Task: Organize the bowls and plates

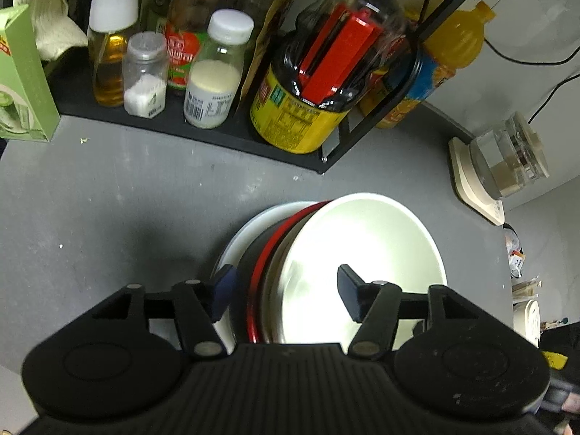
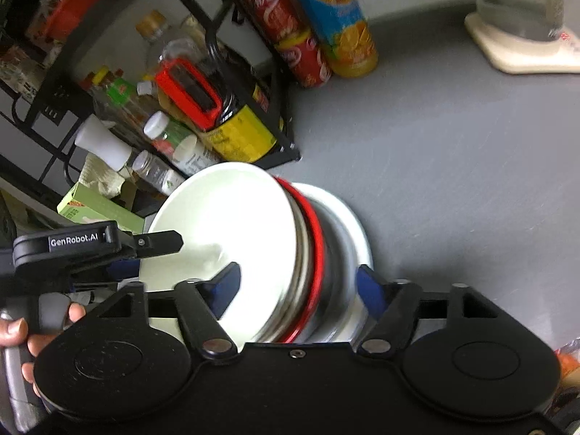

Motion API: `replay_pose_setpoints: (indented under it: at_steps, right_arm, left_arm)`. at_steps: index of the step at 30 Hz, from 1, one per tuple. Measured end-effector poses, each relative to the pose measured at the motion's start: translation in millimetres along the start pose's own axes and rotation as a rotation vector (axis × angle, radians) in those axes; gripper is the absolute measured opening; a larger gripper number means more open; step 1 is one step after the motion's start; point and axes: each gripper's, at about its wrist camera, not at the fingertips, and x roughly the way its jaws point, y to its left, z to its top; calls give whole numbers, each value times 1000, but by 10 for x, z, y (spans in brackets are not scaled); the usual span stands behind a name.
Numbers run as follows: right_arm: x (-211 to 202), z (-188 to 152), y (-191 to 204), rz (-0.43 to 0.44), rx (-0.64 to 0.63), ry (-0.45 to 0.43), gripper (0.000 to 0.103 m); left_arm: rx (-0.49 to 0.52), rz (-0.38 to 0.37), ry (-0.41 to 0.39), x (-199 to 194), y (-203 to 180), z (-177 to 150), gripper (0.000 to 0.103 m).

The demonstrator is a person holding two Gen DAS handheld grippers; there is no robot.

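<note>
I see both tools with jaws apart over the stacked bowls point(image 1: 362, 272) on the grey table point(image 1: 108, 199): left tool point(image 1: 286, 291), right tool point(image 2: 301, 290), neither gripping

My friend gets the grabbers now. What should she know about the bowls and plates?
Left gripper: open, holding nothing, jaws either side of the stack's near rim.
Right gripper: open too, holding nothing, straddling the other side.
Stack: white bowl on top, red-rimmed bowl under it, white plate at the bottom, all on the grey counter in front of the bottle rack.
Done: these dishes are stacked.
Left: no other dishes are in view.
</note>
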Motion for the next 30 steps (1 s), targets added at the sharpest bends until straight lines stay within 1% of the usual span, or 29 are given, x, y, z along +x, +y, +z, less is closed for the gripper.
replay_pose_setpoints:
  at_steps: [3, 5, 7, 9, 10, 12, 14, 17, 19, 20, 22, 24, 28, 30]
  right_arm:
    - [-121, -33, -40, -18, 2, -37, 76]
    - [-206, -75, -81, -24, 12, -55, 79]
    - [-303, -143, -111, -36, 19, -83, 86]
    - [-397, -214, -138, -52, 23, -109, 88]
    - [-450, -258, -152, -61, 25, -121, 90]
    - [-550, -348, -184, -71, 30, -141, 97]
    - [-677, -458, -216, -77, 27, -168, 97]
    - [-860, -615, -238, -104, 23, -187, 100]
    - [-984, -709, -234, -117, 15, -208, 103]
    - [-1050, -758, -229, -121, 7, -228, 103]
    - [-1164, -835, -232, -148, 15, -253, 103]
    - [-1277, -914, -236, -170, 22, -276, 103]
    - [-1490, -1055, -247, -203, 22, -299, 103]
    - [-1579, -1126, -237, -212, 27, -314, 103]
  left_arm:
    - [8, 12, -24, -66, -54, -7, 71]
    - [26, 27, -48, -121, -105, -23, 75]
    - [42, 38, -67, -176, -151, -46, 78]
    - [55, 41, -77, -223, -196, -80, 80]
    - [64, 37, -81, -236, -219, -97, 80]
    - [82, 34, -86, -280, -265, -162, 86]
    - [95, 33, -95, -349, -295, -253, 88]
    - [122, 41, -114, -465, -330, -413, 90]
    - [119, 79, -103, -561, -349, -519, 90]
    - [119, 68, -110, -630, -353, -578, 91]
    - [165, 43, -126, -749, -379, -703, 93]
    - [203, 54, -133, -831, -411, -820, 93]
    - [206, 27, -145, -977, -393, -1036, 94]
    - [213, 27, -152, -1051, -404, -1134, 94]
